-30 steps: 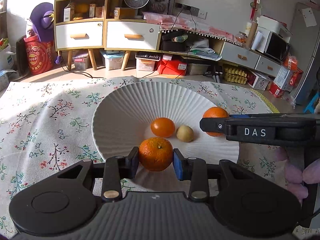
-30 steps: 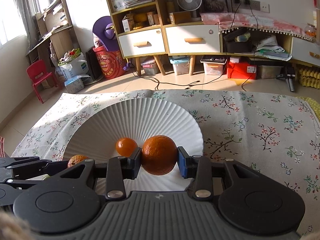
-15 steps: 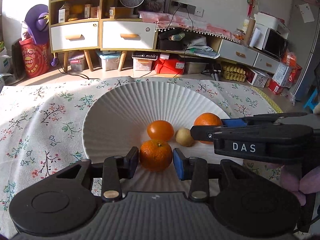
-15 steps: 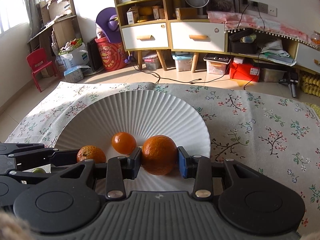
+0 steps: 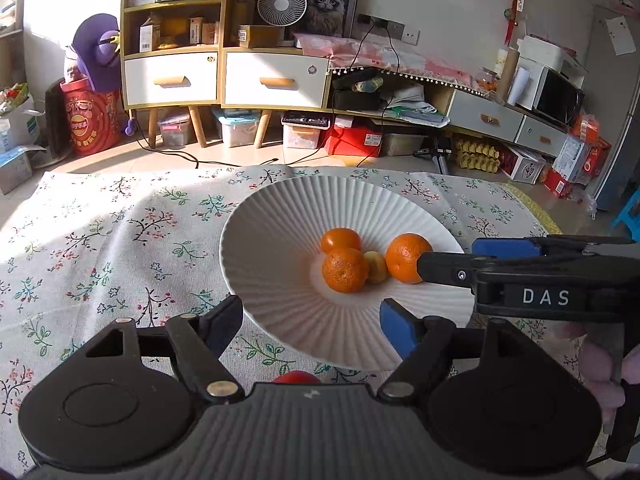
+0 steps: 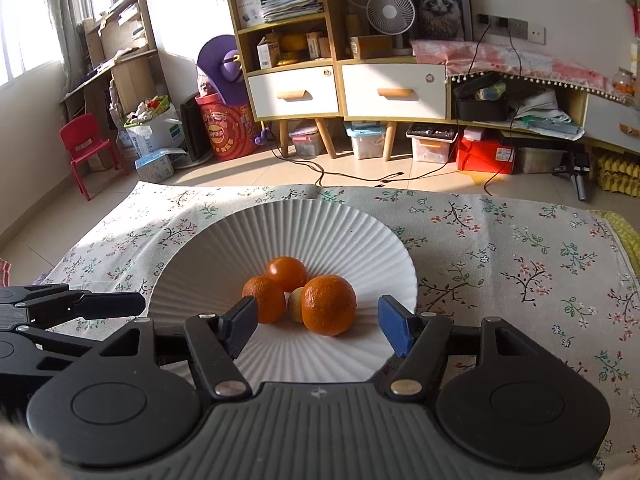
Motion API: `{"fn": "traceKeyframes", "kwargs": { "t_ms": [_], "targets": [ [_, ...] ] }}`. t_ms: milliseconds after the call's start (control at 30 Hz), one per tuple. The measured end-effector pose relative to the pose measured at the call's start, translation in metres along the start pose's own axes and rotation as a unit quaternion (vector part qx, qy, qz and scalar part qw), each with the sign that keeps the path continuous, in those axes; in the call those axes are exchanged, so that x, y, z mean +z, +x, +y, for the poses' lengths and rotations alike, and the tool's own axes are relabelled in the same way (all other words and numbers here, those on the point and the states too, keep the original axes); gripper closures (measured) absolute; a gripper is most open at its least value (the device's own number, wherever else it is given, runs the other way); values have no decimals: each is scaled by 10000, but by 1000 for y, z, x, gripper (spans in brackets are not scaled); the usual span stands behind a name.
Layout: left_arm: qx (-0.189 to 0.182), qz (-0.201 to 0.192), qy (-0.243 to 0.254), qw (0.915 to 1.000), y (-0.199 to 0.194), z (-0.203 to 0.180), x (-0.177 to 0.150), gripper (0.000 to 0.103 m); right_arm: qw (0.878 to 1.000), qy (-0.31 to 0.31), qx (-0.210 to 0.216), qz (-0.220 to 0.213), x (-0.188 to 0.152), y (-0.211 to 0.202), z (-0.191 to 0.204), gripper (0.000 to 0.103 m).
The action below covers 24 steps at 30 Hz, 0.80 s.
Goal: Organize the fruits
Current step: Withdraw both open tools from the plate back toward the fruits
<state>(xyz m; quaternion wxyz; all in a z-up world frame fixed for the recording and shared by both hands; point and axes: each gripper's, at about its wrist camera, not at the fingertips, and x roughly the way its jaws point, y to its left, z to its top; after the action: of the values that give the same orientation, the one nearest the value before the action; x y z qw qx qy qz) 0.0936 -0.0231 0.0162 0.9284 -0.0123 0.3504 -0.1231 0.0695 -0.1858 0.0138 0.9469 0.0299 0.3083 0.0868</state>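
A white ribbed plate (image 5: 280, 236) (image 6: 224, 248) lies on the floral tablecloth. In it sit three orange fruits touching a small yellow-green fruit (image 5: 376, 267) (image 6: 296, 304): a rough mandarin (image 5: 345, 270) (image 6: 262, 299), a smooth one behind (image 5: 341, 240) (image 6: 286, 273), and a rough one at the right (image 5: 406, 258) (image 6: 329, 309). My left gripper (image 5: 314, 322) is open and empty at the plate's near rim. My right gripper (image 6: 318, 326) is open and empty, jaws either side of the right mandarin and just short of it; it also shows in the left wrist view (image 5: 444, 258).
A small red fruit (image 5: 295, 377) peeks out just under my left gripper, on the cloth in front of the plate. The floral tablecloth (image 5: 100, 248) (image 6: 520, 264) spreads to both sides. Cabinets, boxes and cables stand on the floor beyond the far table edge.
Both grippers have opened and let go of their mandarins, which now rest in the plate beside the other fruit. Both grippers have drawn back toward the near rim.
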Motion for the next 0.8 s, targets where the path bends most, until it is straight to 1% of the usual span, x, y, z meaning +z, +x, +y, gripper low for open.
{"fn": "traceKeyframes", "kwargs": {
  "t_ms": [167, 333, 433, 533, 667, 700, 800],
  "targets": [
    [53, 19, 18, 10000, -13, 5, -5, 17, 9998, -127, -161, 16, -4, -10, 12, 35],
    [75, 68, 1, 9999, -21, 11, -13, 13, 9996, -217, -169, 32, -10, -18, 20, 32],
    [85, 85, 64, 9999, -26, 14, -16, 9, 9995, -230, -206, 37, -14, -21, 23, 27],
    [170, 114, 123, 9997, -31, 18, -20, 5, 9994, -237, -243, 78, -18, -22, 26, 23],
    [228, 130, 49, 9996, -38, 27, -29, 0, 9992, -267, -280, 114, -23, -24, 29, 17],
    [239, 144, 11, 9996, -42, 30, -32, 0, 9991, -271, -300, 116, -25, -24, 30, 14],
    [239, 173, -5, 9996, -47, 37, -40, 0, 9989, -333, -331, 90, -31, -28, 34, 9]
  ]
}}
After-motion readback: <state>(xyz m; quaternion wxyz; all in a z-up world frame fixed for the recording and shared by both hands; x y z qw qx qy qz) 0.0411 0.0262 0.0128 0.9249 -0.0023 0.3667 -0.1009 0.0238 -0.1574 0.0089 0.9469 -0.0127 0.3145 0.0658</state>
